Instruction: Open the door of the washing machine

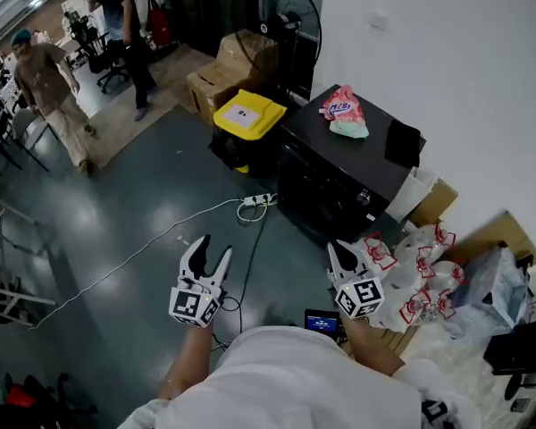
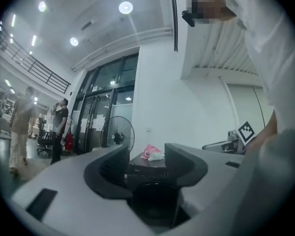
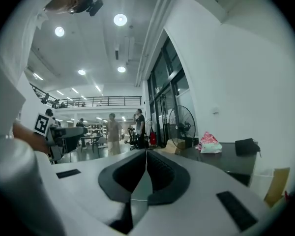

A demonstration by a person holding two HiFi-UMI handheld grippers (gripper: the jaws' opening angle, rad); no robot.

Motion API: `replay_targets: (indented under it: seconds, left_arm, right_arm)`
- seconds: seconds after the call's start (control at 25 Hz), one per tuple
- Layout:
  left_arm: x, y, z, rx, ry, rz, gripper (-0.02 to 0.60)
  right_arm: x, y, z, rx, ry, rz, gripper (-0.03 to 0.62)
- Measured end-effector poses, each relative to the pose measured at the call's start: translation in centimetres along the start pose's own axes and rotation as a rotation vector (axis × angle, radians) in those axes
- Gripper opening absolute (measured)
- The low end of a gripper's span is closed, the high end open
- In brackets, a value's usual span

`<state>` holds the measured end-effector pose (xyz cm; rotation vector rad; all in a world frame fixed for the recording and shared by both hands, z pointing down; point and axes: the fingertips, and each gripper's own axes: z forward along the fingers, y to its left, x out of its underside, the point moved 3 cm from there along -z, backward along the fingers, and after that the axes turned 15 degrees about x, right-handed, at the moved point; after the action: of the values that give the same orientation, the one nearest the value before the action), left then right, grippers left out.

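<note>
Left gripper: our white two-jaw left gripper [image 1: 212,248] is held level over the grey floor with its jaws spread wide and nothing between the pads.
Right gripper: our white right gripper [image 1: 343,250] has its jaws pressed together and is empty, just beside the heap of clear plastic bags with red print [image 1: 420,280].
Washing machine: the black box-shaped washing machine [image 1: 326,190] stands against the white wall ahead of both grippers, apart from both and nearer the right one. Its front is dark and we cannot make out the door's edge.
On the machine: a pink and green soft packet [image 1: 344,113] and a flat black pouch [image 1: 403,143].
Beside it: a bin with a yellow lid [image 1: 248,114], touching or just beside the machine's left side; brown cardboard boxes [image 1: 228,70] and a black standing fan [image 1: 281,16] lie beyond.
Floor: a white cable with a power strip [image 1: 255,202] lies in front of the machine.
Background: two people [image 1: 49,83] stand well away.
</note>
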<state>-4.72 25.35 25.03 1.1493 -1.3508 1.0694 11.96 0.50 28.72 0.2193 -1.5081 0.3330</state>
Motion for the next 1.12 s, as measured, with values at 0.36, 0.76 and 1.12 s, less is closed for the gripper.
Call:
replay_targets:
  seconds: [0.36,0.76,1.12]
  left_arm:
    - [-0.6,-0.6,-0.7,-0.005,0.011,-0.007,0.233]
    - [-0.6,-0.8,-0.6,-0.051,0.032,0.003,0.232]
    - [0.7,-1.6,0.5,-0.087,0.053,-0.01,0.225]
  right_arm:
    - [-1.7,0.3,1.3,-0.04,-0.06,0.021,0.034]
    - [-0.7,-1.0,2.4,-0.062,-0.017,0.068,0.034]
    - [0.1,-1.9,3.0,-0.097,-0.007,0.081,0.034]
